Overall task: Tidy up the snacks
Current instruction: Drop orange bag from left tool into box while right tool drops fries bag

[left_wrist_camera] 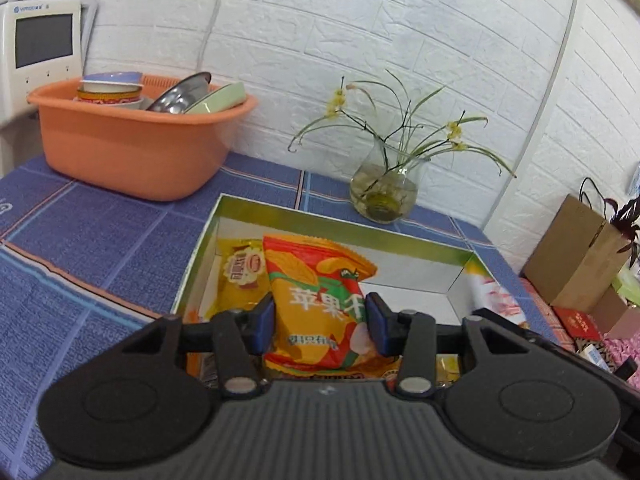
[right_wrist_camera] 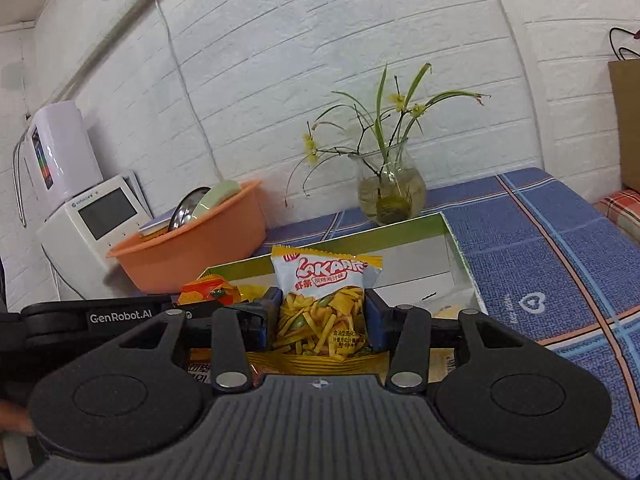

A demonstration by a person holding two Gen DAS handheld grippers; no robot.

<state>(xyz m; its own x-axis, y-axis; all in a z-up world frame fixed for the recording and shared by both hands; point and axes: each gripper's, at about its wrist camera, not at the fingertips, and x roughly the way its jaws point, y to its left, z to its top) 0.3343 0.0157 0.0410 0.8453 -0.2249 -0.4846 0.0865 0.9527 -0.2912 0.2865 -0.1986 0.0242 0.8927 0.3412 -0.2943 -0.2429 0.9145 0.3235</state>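
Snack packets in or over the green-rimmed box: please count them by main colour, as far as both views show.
Orange-red, in the left claw: 1, the apple-chip packet
White, in the right claw: 1, the shrimp-strip packet
Yellow, lying in the box: 1, the yellow packet
Total: 3 clearly seen; others are partly hidden.

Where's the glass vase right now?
The vase stands on the blue cloth by the white wall, just behind the open box's far edge, right of the orange basin in both wrist views.
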